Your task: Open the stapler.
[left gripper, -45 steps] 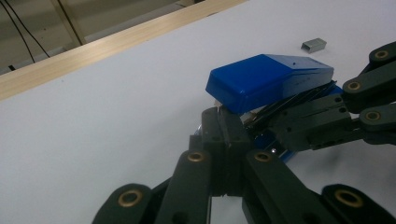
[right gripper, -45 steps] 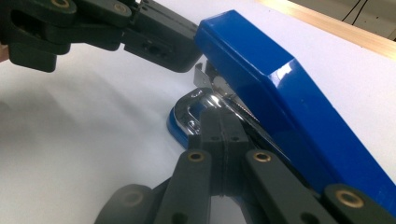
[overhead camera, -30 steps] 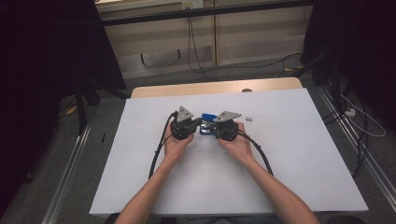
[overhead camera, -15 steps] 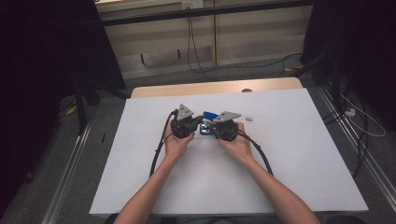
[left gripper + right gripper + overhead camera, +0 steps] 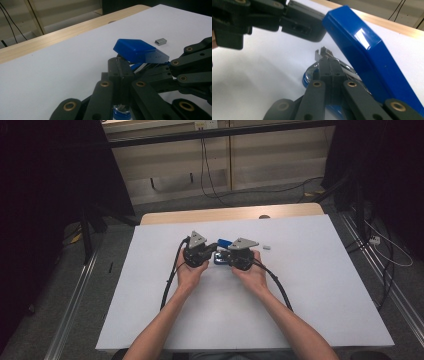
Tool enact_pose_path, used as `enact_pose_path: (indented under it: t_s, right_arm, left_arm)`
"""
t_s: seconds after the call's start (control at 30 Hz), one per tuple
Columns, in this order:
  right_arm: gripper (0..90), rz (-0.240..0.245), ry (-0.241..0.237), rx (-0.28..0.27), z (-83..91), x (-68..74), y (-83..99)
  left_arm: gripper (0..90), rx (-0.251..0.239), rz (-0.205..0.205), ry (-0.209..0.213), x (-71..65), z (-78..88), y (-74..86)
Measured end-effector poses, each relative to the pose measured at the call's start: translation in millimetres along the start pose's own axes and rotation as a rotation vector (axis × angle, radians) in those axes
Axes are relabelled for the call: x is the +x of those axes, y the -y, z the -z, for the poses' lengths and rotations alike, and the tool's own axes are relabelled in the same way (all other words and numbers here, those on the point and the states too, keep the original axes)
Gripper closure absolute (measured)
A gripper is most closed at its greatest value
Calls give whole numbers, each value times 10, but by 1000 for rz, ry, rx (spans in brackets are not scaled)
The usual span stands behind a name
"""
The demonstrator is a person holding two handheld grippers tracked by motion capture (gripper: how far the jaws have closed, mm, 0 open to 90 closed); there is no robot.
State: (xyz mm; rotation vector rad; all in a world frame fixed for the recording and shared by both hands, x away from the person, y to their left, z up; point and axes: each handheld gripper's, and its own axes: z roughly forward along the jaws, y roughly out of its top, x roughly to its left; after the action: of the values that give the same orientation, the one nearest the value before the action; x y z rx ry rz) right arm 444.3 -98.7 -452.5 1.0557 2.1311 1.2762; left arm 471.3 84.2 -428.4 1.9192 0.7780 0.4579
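High view first: we see the blue stapler [image 5: 222,251] on the white sheet [image 5: 310,290], right between our two grippers. Its lid is swung up, as the right gripper view [image 5: 367,57] shows. Our left gripper [image 5: 209,251] has its jaws pressed together on the stapler's metal part, and our right gripper [image 5: 229,256] is clamped on it from the other side. Just beyond the stapler lies a small strip of staples [image 5: 266,247].

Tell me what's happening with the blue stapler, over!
Left tongs shut, right tongs shut, both working inside the stapler. Blue stapler on the white table, lid swung open. Staple block lying off to the side, nothing in the way.
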Motion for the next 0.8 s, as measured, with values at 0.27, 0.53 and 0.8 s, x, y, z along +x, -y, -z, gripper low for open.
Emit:
enact_pose_path:
  t_s: [0.27,0.53,0.8]
  right_arm:
    - [900,-1,19,-13,-23,23,-24]
    - [900,-3,36,-6,-40,17,-68]
    - [900,32,65,-9,-54,55,-67]
  left_arm:
    - [900,3,1,2,6,-3,-3]
    - [900,3,15,8,20,-11,-9]
    - [900,25,27,20,48,-23,22]
